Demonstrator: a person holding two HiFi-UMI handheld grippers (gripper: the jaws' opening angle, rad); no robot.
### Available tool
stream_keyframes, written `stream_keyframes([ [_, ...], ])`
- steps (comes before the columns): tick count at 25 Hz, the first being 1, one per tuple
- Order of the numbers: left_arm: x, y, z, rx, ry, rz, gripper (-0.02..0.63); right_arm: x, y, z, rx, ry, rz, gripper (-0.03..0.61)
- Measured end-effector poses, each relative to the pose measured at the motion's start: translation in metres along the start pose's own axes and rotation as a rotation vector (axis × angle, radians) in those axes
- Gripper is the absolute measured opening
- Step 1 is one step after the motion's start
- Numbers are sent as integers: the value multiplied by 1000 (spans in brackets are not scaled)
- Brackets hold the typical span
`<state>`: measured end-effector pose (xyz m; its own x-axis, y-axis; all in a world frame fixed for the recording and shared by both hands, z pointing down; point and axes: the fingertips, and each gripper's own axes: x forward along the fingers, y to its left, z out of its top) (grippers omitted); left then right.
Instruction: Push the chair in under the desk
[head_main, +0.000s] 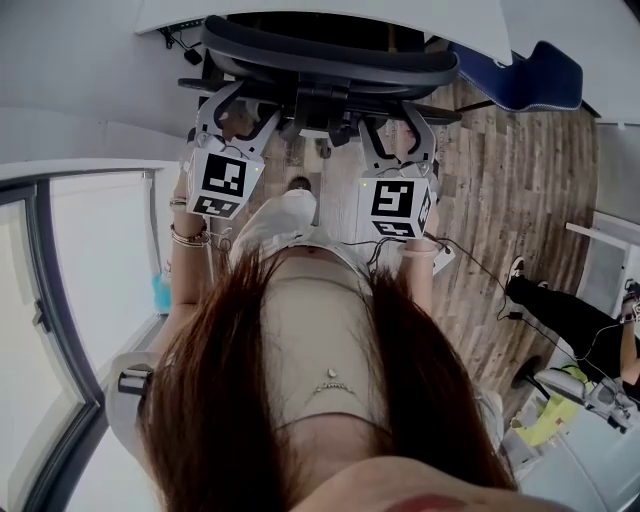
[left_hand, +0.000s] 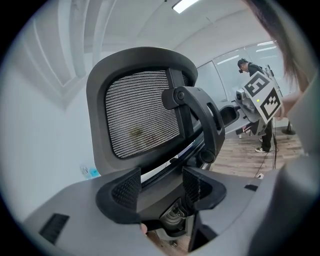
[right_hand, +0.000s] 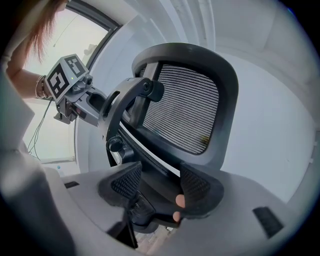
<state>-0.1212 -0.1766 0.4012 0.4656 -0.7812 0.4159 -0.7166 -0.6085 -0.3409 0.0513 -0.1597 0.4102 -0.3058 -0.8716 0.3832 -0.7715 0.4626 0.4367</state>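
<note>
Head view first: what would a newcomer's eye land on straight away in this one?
The black mesh-backed chair sits at the top, just below the edge of the white desk. The left gripper and right gripper, each with a marker cube, reach to the chair's back with jaws apart. The person's long hair covers much of the lower half.
</note>
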Motion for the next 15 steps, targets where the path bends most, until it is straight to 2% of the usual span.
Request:
stream_keyframes([
  [15, 18, 9, 10, 4, 1, -1, 249, 15, -17, 1, 9, 3, -3, 246],
])
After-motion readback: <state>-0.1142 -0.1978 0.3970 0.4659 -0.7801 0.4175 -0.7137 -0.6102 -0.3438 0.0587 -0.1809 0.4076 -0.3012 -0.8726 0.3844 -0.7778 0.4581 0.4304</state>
